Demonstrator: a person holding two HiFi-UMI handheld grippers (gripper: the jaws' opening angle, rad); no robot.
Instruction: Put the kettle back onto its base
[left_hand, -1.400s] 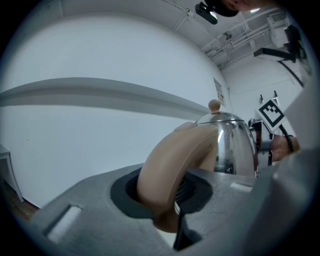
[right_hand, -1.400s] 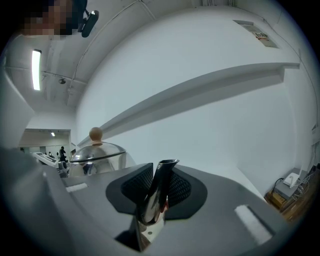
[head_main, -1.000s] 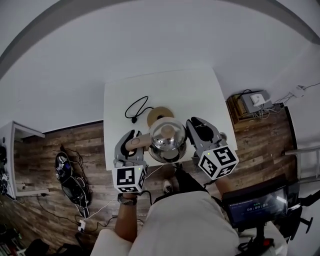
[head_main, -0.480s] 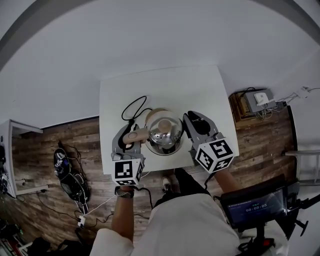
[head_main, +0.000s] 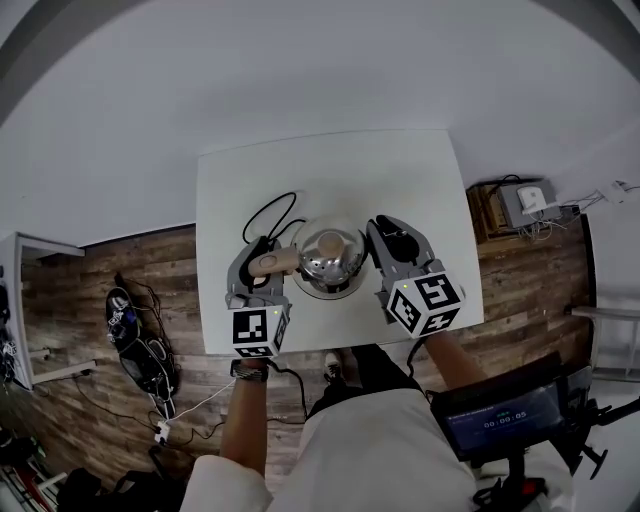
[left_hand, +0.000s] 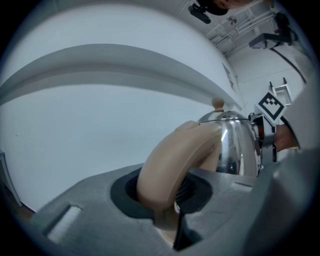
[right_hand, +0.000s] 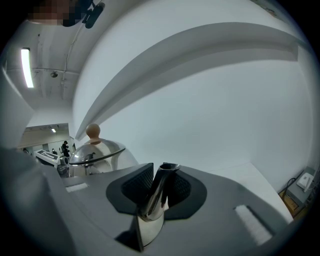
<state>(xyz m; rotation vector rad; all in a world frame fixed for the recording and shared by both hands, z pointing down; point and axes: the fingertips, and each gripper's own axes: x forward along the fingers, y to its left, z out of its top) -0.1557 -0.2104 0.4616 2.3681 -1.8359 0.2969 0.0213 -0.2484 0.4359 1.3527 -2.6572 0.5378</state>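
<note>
A shiny steel kettle (head_main: 327, 262) with a tan lid knob hangs between both grippers over the white table (head_main: 400, 170). My left gripper (head_main: 262, 264) is shut on its curved tan handle (left_hand: 175, 155), which fills the gap between the pads. My right gripper (head_main: 386, 240) is shut on the steel spout (right_hand: 157, 192), and the kettle's lid (right_hand: 95, 150) shows to the left behind it. The kettle sits over the spot where the round tan base lay, and the base is hidden under it. I cannot tell whether the two touch.
A black power cable (head_main: 272, 214) loops on the table just left of and behind the kettle. The table's near edge runs under both grippers. Wooden floor lies around, with a box and wires (head_main: 520, 205) at the right and dark clutter (head_main: 135, 340) at the left.
Both grippers have carried the kettle away from the person and downward, across the table. The tan base, visible behind the kettle before, is now covered by it.
</note>
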